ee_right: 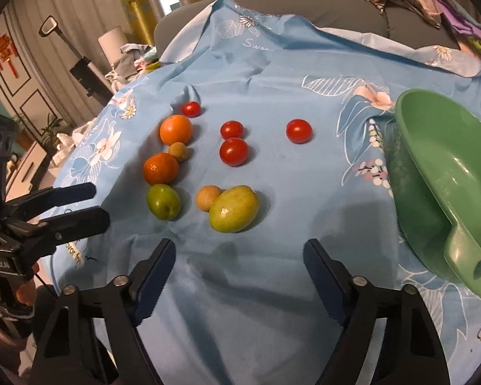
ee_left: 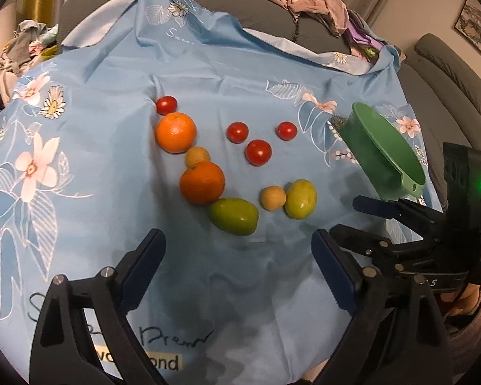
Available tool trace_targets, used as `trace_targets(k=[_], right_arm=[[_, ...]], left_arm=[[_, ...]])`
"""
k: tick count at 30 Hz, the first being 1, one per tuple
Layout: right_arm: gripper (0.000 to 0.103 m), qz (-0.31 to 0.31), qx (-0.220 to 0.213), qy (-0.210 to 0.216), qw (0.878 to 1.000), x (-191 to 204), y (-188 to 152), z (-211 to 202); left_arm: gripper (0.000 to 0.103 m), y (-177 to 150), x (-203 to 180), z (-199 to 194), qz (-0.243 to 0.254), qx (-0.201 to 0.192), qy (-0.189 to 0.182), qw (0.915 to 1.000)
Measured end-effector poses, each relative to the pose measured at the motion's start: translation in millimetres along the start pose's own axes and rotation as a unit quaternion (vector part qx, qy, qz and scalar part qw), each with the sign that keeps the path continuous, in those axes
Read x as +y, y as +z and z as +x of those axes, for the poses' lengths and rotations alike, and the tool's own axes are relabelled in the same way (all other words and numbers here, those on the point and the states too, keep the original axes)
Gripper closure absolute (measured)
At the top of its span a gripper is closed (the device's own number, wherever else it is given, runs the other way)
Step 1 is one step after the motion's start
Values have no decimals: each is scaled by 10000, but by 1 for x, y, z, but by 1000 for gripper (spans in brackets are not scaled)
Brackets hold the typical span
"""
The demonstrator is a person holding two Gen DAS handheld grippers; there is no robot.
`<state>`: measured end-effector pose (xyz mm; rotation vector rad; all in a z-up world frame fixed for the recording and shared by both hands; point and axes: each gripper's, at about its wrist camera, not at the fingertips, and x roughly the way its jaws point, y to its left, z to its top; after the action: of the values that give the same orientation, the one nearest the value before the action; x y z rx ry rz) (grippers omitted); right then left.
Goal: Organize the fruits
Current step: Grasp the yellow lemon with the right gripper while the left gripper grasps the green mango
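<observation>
Fruits lie on a blue flowered cloth (ee_left: 112,166): two oranges (ee_left: 175,132) (ee_left: 202,183), several red tomatoes (ee_left: 258,152), two green mangoes (ee_left: 233,216) (ee_left: 300,198) and two small tan fruits (ee_left: 273,197). A green bowl with a handle (ee_left: 383,154) stands at the right, also in the right wrist view (ee_right: 445,173). My left gripper (ee_left: 237,256) is open and empty, just short of the nearer green mango. My right gripper (ee_right: 239,264) is open and empty, just short of the larger green mango (ee_right: 234,208). Each gripper shows in the other's view (ee_left: 359,218) (ee_right: 96,203).
A grey sofa back (ee_left: 272,12) with piled clothes (ee_left: 317,3) rises behind the cloth. More clothes (ee_left: 29,45) lie at the left. The cloth's front edge carries a printed label (ee_left: 163,361). A person's hand (ee_right: 22,292) holds the left gripper.
</observation>
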<state>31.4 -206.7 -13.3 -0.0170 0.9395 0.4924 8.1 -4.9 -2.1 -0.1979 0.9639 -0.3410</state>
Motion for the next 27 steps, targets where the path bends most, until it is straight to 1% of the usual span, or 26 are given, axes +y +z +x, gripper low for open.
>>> trace_targets(k=[2, 3, 7, 10, 12, 19, 20, 21, 22, 23, 27], right_arm=[[23, 10, 10, 6, 10000, -2, 1, 2], [23, 30, 26, 12, 10000, -3, 2, 4], [30, 63, 138, 101, 9998, -4, 3, 14], [32, 10, 193, 40, 9998, -3, 6, 24], [32, 7, 250, 1, 9997, -4, 7, 32], [32, -317, 230, -10, 9992, 2, 14, 43], [32, -342, 230, -11, 9991, 3, 15, 44], [33, -368, 231, -19, 9991, 3, 17, 46], [38, -406, 236, -9, 9989, 4, 18, 48], [43, -479, 215, -32, 9986, 5, 18, 49], [55, -626, 186, -50, 9979, 7, 17, 49]], left_arm=[[21, 1, -1, 6, 0, 83, -52, 10000], [23, 3, -2, 11, 1, 134, -32, 9999], [23, 9, -6, 27, -14, 286, 85, 9996], [24, 12, -6, 40, -6, 396, 167, 9991], [27, 14, -3, 45, -27, 452, 220, 9987], [35, 18, 7, 53, -160, 529, 199, 9983], [39, 19, 8, 53, -174, 519, 197, 9983], [50, 19, 8, 54, -174, 528, 184, 9983], [55, 19, 8, 54, -147, 542, 195, 9982], [58, 19, 7, 55, -110, 557, 244, 9981], [57, 18, 6, 52, 28, 509, 334, 9981]])
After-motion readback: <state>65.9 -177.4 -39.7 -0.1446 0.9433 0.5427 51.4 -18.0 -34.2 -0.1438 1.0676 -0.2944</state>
